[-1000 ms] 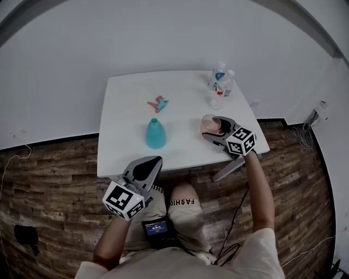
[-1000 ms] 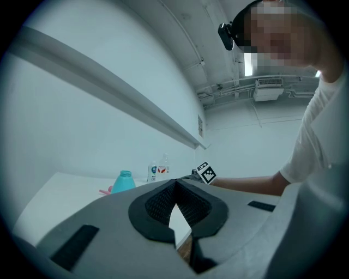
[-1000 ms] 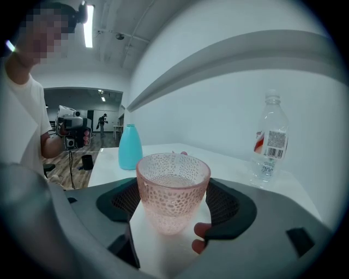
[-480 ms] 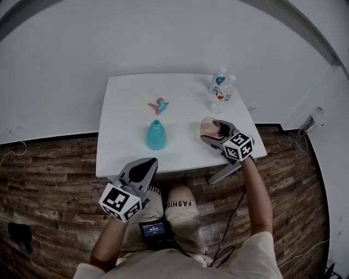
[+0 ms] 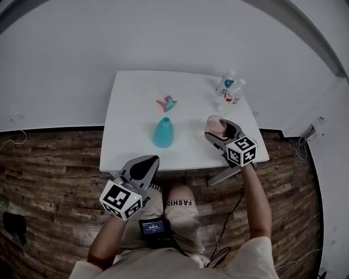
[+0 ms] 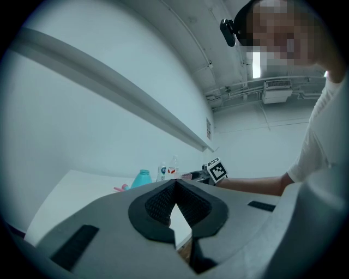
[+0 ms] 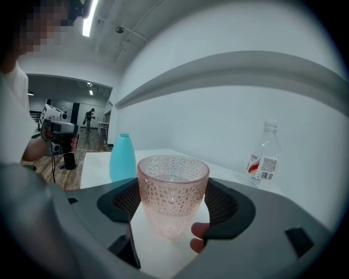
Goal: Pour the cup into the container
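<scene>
While the right gripper clamped the cup upright at the surface's right side, apart from the teal container, and the left gripper hung shut, empty, the carry wanted a level rim, then a slow tip over that narrow mouth.

A white table stands before a plain white wall that rises ahead of both grippers. Below the left gripper, short of the table's near edge, lies a floor of dark wood planks, with a dark skirting strip at the foot of the wall. Right of the right gripper, cables lie on the planks. Far off to its left, a strip light glows on the ceiling of an open hall. Pipes run overhead.
</scene>
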Demonstrator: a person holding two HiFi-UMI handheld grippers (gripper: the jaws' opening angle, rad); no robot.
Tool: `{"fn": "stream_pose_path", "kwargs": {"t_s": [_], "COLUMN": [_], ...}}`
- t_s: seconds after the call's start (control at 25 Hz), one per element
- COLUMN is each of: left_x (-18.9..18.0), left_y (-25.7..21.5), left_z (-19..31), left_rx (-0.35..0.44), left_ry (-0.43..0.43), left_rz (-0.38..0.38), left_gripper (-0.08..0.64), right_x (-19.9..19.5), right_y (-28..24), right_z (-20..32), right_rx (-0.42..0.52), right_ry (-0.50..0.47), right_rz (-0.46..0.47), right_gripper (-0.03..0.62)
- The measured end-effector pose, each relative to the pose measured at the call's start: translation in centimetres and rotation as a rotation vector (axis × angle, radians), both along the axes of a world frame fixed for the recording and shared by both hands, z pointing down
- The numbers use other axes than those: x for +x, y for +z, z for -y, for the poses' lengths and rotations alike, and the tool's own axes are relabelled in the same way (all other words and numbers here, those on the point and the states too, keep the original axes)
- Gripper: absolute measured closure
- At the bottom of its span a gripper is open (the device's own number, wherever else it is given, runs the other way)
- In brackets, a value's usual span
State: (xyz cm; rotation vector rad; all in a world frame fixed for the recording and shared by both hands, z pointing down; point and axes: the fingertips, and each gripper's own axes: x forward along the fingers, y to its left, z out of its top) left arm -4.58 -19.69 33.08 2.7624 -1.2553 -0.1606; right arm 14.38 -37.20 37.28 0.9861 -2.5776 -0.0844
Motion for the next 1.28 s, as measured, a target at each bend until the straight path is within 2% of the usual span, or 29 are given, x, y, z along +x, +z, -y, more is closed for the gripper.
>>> {"fn": "stream_pose_path", "kwargs": {"t_s": [0.32,0.56,0.8,1.28], "left_x": [-0.9,-1.4,-1.5,-2.9], "left_y": [-0.3,-0.5,-0.1,-0.1], "left_z": [-0.5,-0.7,-0.8,-1.2], "left_rx": [0.007,0.012,0.003,0.000], "left_ry": [-0.016,-0.017,-0.016,-0.034], "left_rz": [-0.008,-0.009,-0.016,-0.024], "left_gripper": [0.548,0.548,0.548,0.548], "right_x": [-1.1,-2.5,-3.9,-7.3], "right_y": [-1.6,-2.7,-3.1,-5.2], "right_z": [-0.2,-0.7,-1.2,-1.9], "right_rx": [0.040,0.058,0.049,0.098], "right_ry": [0.063,0.069,0.069,0.068], "right_rz": [-0.019,-0.021,-0.068,-0.093], "right_gripper": [0.224,0.224,0.224,0.224]}}
